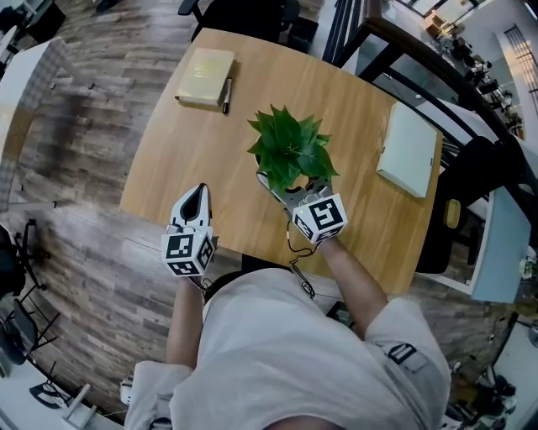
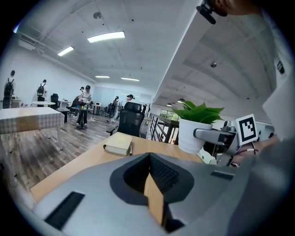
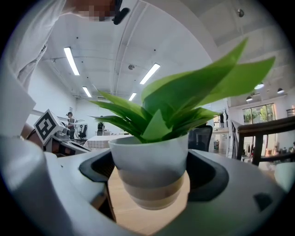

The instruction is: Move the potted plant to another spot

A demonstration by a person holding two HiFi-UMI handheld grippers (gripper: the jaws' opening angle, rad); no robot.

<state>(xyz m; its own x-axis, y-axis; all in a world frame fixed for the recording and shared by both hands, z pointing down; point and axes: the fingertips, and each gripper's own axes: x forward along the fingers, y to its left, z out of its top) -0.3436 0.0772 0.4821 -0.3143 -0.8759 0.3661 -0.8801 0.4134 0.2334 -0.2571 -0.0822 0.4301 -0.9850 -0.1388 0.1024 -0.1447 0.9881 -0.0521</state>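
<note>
The potted plant (image 1: 290,149), green leaves in a white pot (image 3: 150,166), is near the middle of the wooden table (image 1: 210,168). My right gripper (image 1: 296,179) reaches in from the near side. Its jaws sit against both sides of the pot, shut on it. Whether the pot's base rests on the table or hangs just above it, I cannot tell. The left gripper view shows the pot (image 2: 190,134) with one right finger (image 2: 209,134) along its side. My left gripper (image 1: 197,200) hovers at the table's near edge, left of the plant, jaws shut and holding nothing (image 2: 152,184).
A tan book (image 1: 204,76) with a black pen (image 1: 227,94) beside it lies at the far left of the table. A white book (image 1: 409,149) lies at the right edge. Black chairs (image 1: 252,17) stand beyond the far edge, and a dark railing (image 1: 437,67) runs along the right.
</note>
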